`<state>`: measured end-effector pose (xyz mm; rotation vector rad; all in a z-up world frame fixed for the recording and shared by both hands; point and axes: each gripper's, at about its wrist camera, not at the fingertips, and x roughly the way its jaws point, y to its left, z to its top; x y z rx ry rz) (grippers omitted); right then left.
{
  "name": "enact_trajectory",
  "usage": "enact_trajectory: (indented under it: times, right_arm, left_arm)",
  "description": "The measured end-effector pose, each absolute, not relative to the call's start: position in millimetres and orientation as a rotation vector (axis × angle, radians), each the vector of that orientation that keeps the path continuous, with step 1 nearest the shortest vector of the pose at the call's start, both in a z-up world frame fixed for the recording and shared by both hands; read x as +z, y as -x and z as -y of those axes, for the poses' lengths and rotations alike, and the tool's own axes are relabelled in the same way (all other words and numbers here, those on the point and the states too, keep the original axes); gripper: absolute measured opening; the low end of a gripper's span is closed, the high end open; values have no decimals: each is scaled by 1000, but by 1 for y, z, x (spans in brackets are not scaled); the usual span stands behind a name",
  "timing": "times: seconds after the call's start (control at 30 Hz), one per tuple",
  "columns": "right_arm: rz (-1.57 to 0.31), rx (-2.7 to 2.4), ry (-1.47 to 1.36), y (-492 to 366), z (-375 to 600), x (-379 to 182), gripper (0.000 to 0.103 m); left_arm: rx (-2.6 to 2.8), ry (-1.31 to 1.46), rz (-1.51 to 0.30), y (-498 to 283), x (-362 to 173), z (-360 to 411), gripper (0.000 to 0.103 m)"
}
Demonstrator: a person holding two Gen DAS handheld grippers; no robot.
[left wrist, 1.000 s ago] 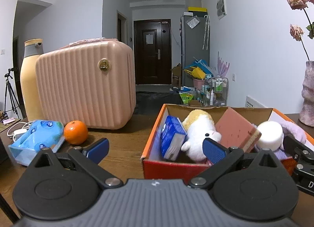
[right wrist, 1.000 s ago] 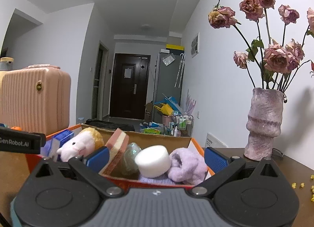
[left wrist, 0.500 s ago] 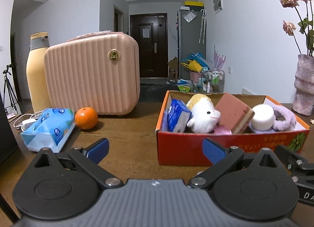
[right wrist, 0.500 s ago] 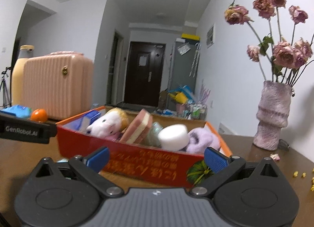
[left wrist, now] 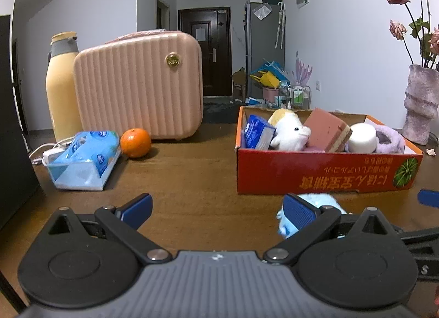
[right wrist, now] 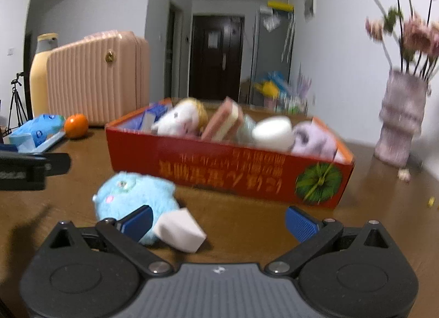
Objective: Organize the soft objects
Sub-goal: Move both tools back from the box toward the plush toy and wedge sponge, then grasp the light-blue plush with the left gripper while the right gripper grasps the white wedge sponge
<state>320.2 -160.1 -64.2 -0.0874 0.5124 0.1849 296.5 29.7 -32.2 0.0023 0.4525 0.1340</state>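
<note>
Plush (right wrist: 129,197), light blue, lies on the counter (right wrist: 247,224) at lower left of the right wrist view, in front of the red box (right wrist: 219,169) and outside it. A white wedge (right wrist: 179,228) lies against the plush on its right side. The right tool (right wrist: 218,222) stands wide, nothing between its fingers; its left fingertip overlaps the plush in the frame, though contact cannot be confirmed. This view is blurred.

The left tool (left wrist: 216,209) also stands wide and holds nothing. In its view the plush (left wrist: 318,200) shows partly behind the right fingertip at lower right.

The box sits at centre right of the left view (left wrist: 323,172) and holds a blue pack (left wrist: 258,132), a white toy (left wrist: 288,132), a pink sponge (left wrist: 326,130), a white round piece (left wrist: 362,138) and a lilac item (left wrist: 389,139).

At left of that view sit a tissue pack (left wrist: 82,158), an orange (left wrist: 135,142), a pink case (left wrist: 140,87) and a bottle (left wrist: 61,87). A vase (left wrist: 419,103) stands at far right.
</note>
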Motion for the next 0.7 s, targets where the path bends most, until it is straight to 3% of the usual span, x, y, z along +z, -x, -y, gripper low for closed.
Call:
enact_trajectory:
  times: [0.33,0.7]
  right_arm:
    - [-625,228,-34,-335,163,-73,83]
    - [-634,319,-51,-333,157,-73,37]
  left_arm:
    - [123,15,-484,-298,-36,-33,103]
    - [119,14,-492,-300,-37,-31,103]
